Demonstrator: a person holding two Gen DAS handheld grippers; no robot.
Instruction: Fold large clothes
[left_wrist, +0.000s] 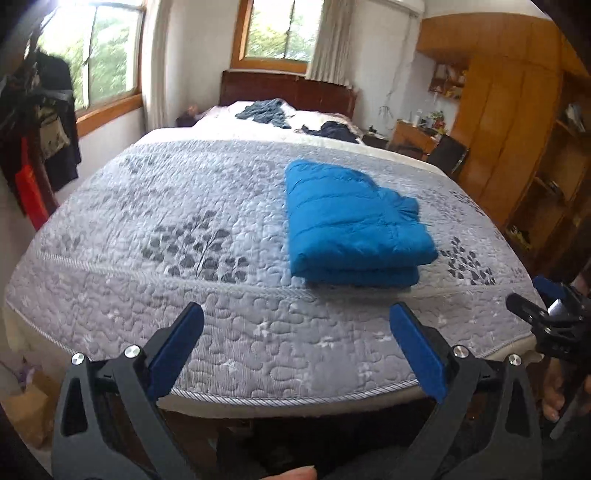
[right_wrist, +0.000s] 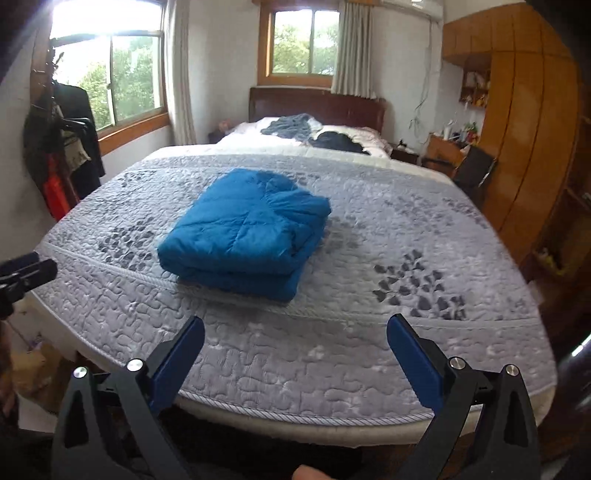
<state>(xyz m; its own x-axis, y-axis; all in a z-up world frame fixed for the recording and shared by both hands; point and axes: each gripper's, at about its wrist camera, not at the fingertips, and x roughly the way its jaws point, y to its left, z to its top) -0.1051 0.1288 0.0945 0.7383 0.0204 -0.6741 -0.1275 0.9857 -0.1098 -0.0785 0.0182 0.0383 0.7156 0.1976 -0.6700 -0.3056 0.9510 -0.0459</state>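
Blue jacket (right_wrist: 245, 229) lies folded on the bed (right_wrist: 332, 369) (near its foot); both grippers' jaws gape wide, holding nothing.

A bright blue quilted puffer garment (left_wrist: 351, 225) (right_wrist: 247, 229) lies folded into a thick, roughly rectangular bundle on the grey leaf-patterned quilted bedspread (left_wrist: 166, 229) (right_wrist: 406, 240). It sits in at least two stacked layers, the rounded fold edge facing the foot of the bed and resting just beyond the corded seam that crosses the bedspread. Stitched quilting lines run across its top. Its far right corner is rumpled and bunched, less tidy than the rest. Nothing touches the bundle.
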